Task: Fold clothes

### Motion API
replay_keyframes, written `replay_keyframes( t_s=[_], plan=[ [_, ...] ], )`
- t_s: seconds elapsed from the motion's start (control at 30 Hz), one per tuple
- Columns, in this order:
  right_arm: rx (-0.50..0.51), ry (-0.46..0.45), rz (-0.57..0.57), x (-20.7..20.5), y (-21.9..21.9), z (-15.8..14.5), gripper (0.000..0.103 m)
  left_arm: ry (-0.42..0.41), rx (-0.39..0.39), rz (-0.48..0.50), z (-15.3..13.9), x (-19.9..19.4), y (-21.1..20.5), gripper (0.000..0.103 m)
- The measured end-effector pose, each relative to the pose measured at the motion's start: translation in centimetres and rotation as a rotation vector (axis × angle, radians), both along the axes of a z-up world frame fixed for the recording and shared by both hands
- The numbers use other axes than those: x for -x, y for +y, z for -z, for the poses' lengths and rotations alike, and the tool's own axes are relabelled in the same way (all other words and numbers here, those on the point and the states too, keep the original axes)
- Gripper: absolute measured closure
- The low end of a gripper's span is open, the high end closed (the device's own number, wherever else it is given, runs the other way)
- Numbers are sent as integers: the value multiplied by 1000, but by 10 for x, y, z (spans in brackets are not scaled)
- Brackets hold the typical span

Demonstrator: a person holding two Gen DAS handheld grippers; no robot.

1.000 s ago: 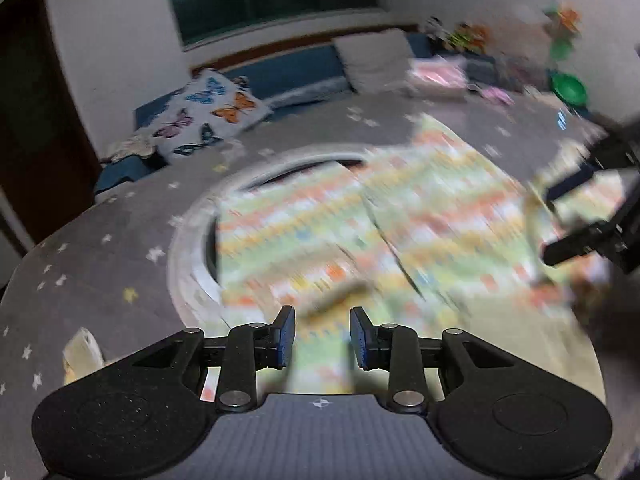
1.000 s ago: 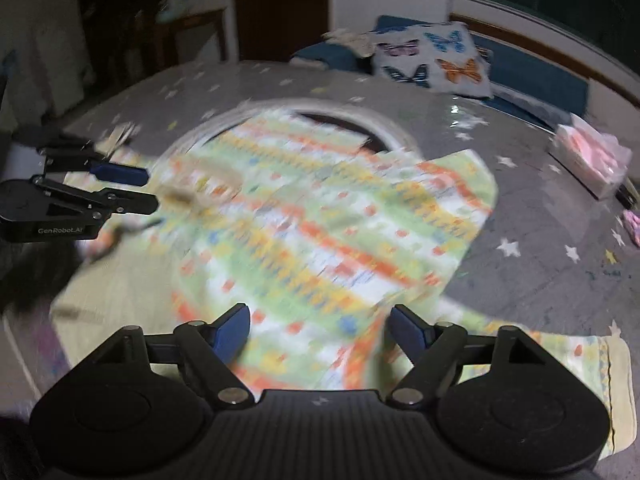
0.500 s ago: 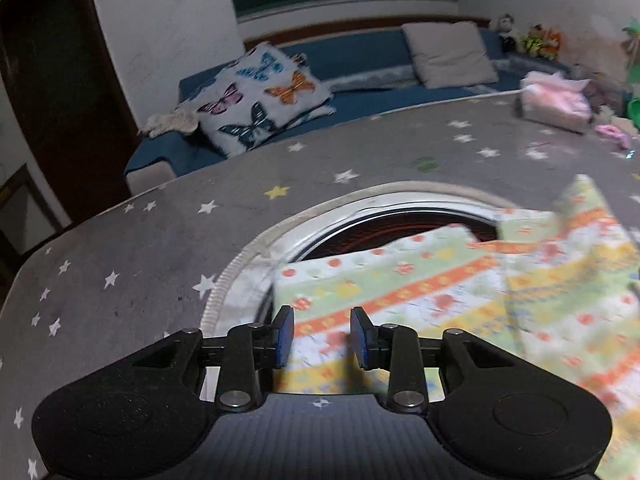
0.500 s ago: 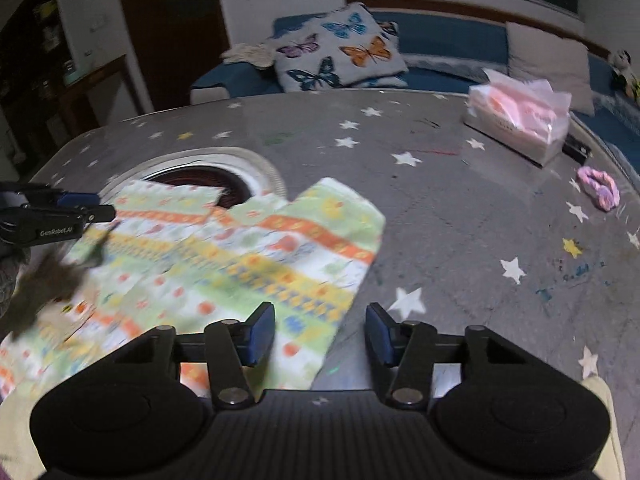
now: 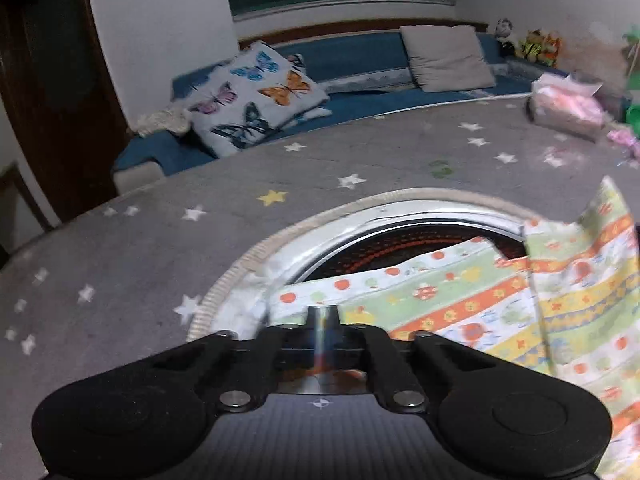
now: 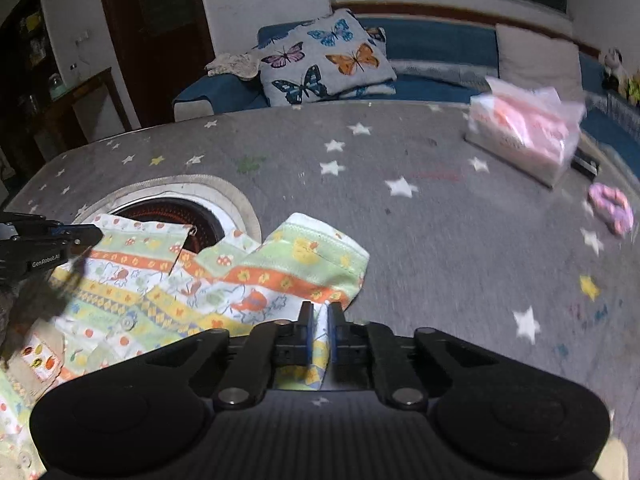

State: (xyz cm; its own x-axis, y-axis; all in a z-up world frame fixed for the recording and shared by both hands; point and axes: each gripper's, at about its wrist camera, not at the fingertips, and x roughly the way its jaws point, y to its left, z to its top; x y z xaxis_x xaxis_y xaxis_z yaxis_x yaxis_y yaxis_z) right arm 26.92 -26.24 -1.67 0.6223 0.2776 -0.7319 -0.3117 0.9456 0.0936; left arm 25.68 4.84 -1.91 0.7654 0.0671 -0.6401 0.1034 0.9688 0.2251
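Observation:
A striped children's garment in green, orange, yellow and white lies on the grey star-patterned table, partly over the round opening. It also shows in the right wrist view. My left gripper is shut on the garment's left edge. My right gripper is shut on a fold of the garment's right edge. The left gripper also shows at the left edge of the right wrist view.
A round metal-rimmed opening with a dark, red-glowing inside is set in the table. A pink tissue pack and a pink scrunchie lie at the far right. A sofa with a butterfly cushion stands behind the table.
Both grippers have closed from open onto the garment's edges. Both views have swung towards the sofa, and the garment now lies lower in each view.

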Motion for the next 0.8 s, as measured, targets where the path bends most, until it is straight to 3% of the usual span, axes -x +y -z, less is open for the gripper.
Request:
replay_keyframes(
  t_s=[0.13, 0.23, 0.33, 0.47, 0.6, 0.8],
  plan=[
    [40, -44, 25, -12, 9, -2, 101, -51, -40, -67, -1, -2, 7, 103],
    [49, -37, 53, -19, 8, 1, 100, -7, 18, -108, -7, -9, 16, 103],
    [31, -32, 55, -17, 2, 0, 95, 15, 122, -22, -18, -10, 7, 101],
    [14, -4, 65, -12, -8, 1, 95, 54, 199, 108, -23, -15, -24, 98],
    [-4, 10, 68, -5, -16, 2, 92, 72, 218, 220, -19, -18, -60, 70],
    [-32, 21, 47, 5, -21, 2, 78, 97, 206, 304, -7, -28, -100, 61]
  ],
)
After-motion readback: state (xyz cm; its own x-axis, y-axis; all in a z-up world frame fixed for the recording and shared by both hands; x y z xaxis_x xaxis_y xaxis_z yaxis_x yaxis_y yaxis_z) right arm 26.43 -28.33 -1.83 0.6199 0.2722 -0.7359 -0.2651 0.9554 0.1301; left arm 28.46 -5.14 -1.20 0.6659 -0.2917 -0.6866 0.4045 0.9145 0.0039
